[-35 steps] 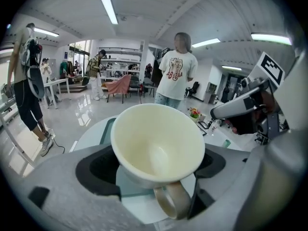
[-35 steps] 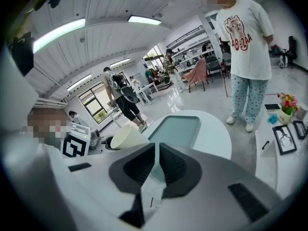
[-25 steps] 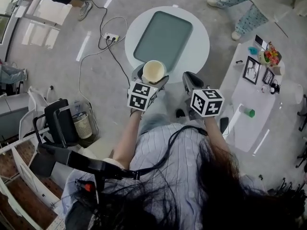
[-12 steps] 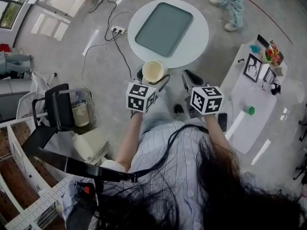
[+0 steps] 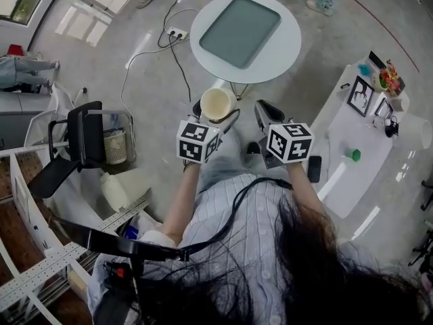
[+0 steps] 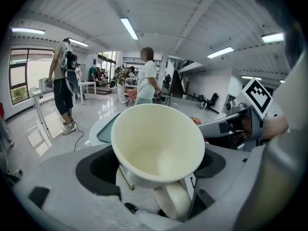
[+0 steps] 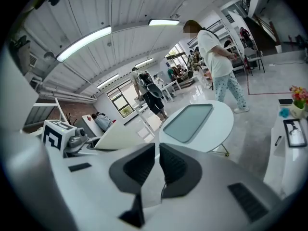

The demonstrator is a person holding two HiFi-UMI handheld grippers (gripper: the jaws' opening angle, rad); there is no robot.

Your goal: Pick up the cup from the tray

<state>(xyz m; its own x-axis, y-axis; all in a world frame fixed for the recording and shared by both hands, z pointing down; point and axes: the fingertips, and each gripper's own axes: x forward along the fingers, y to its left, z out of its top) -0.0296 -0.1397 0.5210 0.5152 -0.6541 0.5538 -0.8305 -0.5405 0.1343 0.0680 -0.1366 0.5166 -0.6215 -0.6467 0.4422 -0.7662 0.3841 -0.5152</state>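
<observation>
A cream cup [image 5: 216,103] with a handle [image 6: 173,198] is held in the air, upright, with my left gripper [image 5: 215,114] shut on it. In the left gripper view the cup [image 6: 159,143] fills the space between the jaws, its handle toward the camera. The grey-green tray [image 5: 240,22] lies bare on the round white table [image 5: 287,46], beyond the cup. My right gripper [image 5: 265,112] is beside the left one, shut with nothing in it; its dark pads [image 7: 169,165] meet. From the right gripper view the tray [image 7: 187,121] is ahead and the cup [image 7: 120,134] at left.
A long white table [image 5: 352,134] at the right carries a picture frame [image 5: 358,95], flowers and a small green object. A black chair [image 5: 81,141] and a bin [image 5: 116,147] stand at the left. Cables and a power strip [image 5: 177,32] lie on the floor. People stand beyond the round table.
The cup, held throughout by my left gripper, has come away from the round table's near edge toward the person. The table and tray now lie farther off. My right gripper stays shut alongside.
</observation>
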